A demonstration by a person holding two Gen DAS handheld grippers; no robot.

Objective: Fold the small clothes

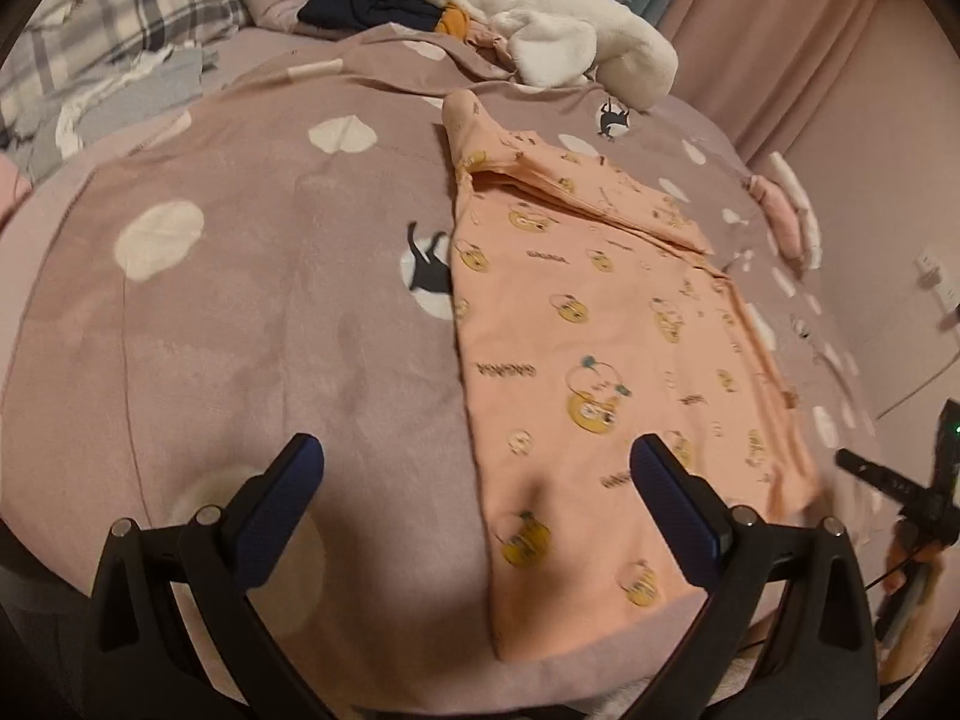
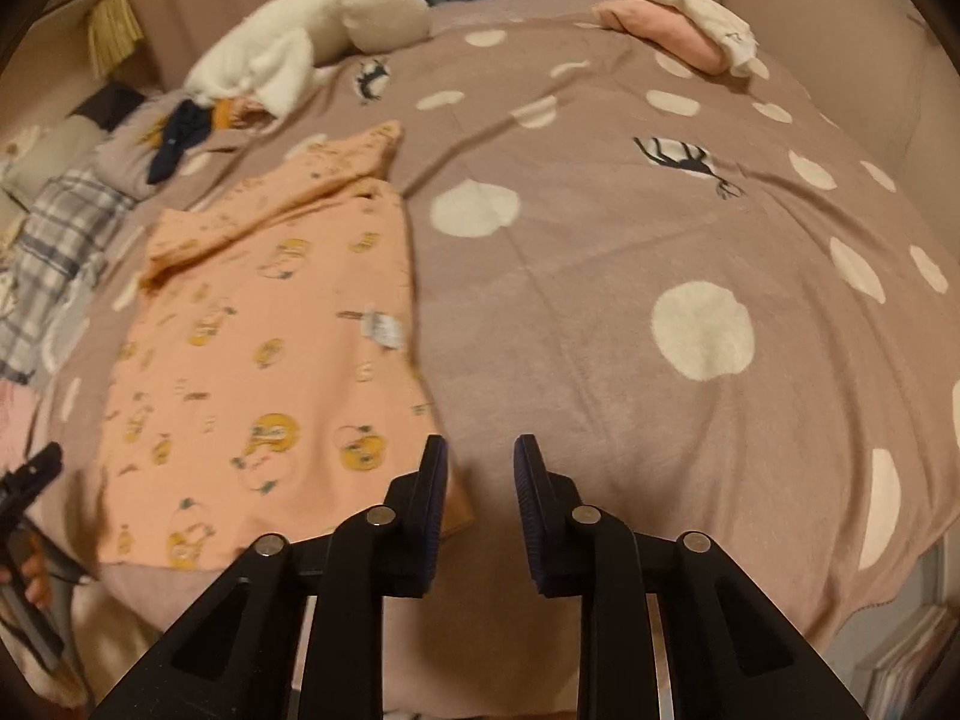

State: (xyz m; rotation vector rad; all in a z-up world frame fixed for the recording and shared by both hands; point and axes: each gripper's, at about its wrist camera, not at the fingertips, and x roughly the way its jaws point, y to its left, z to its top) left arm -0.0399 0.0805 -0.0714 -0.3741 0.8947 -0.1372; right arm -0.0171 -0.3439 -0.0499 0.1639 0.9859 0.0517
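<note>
Peach garment [image 1: 600, 324]: lies flat on the mauve spotted bedcover [image 1: 252, 300], right of the bed's middle in the left wrist view, partly folded, one sleeve laid across its upper part.
Long axis: runs from the near edge of the bed toward the far pillows; the narrow folded end points far.
Left gripper [image 1: 477, 468]: jaws wide apart, nothing between them, above the garment's near left edge.
Right gripper [image 2: 480, 462]: jaws a narrow gap apart, empty, just beside the garment's near right corner.
Folded stack [image 2: 678, 30]: pink and white pieces at the far right corner.
Containers: none in view.
</note>
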